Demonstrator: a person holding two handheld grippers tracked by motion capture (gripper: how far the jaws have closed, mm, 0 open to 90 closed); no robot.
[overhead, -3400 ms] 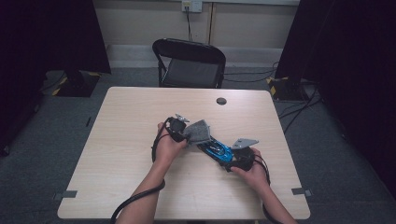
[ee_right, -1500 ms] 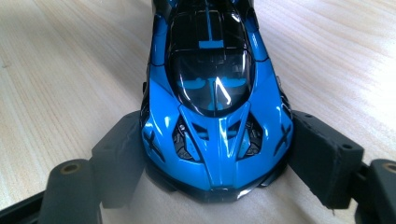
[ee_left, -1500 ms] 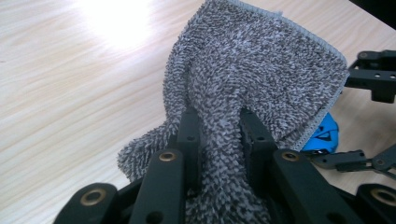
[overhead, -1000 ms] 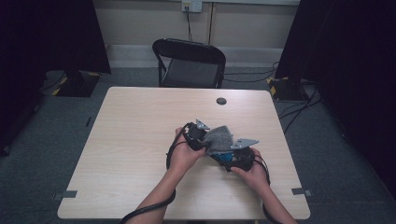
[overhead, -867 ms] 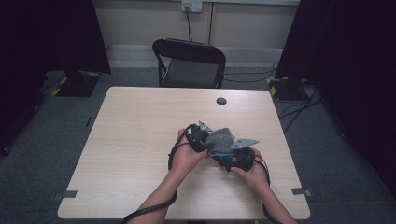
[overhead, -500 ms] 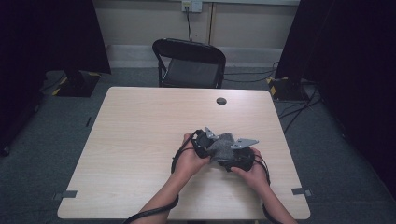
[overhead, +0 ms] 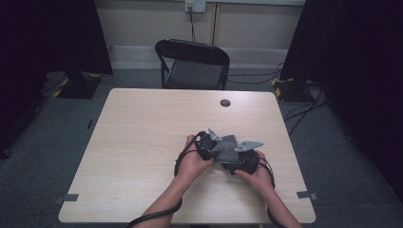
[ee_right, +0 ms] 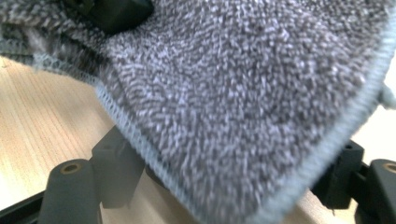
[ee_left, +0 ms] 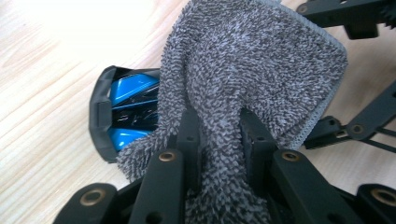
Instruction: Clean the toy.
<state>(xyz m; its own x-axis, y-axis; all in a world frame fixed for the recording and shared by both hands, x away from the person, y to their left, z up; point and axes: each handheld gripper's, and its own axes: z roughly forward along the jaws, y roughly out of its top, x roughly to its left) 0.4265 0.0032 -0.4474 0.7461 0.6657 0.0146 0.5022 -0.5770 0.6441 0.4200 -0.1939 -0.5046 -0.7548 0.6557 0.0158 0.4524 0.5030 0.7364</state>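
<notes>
A grey terry cloth [ee_left: 252, 70] is pinched between the jaws of my left gripper [ee_left: 217, 121], which is shut on it. The cloth drapes over a blue object with a black rim [ee_left: 130, 112]; one end of that object sticks out at the left, close to the tabletop. In the high view the cloth [overhead: 225, 145] lies between the two hands, the left gripper [overhead: 216, 148] meeting the right gripper [overhead: 233, 161] near the table's front right. In the right gripper view the cloth [ee_right: 261, 107] hangs over the right gripper [ee_right: 229, 163], whose jaws stand wide around the covered object.
The light wooden table [overhead: 142, 142] has bare room to the left and at the back. A small black round disc [overhead: 225, 102] sits near its far edge. A black folding chair [overhead: 192, 61] stands behind the table, with dark curtains on both sides.
The left hand has slid rightward with the cloth, right up to the right gripper. The blue object, bare 3.4 s ago, is now covered in the high view. The right hand stays still.
</notes>
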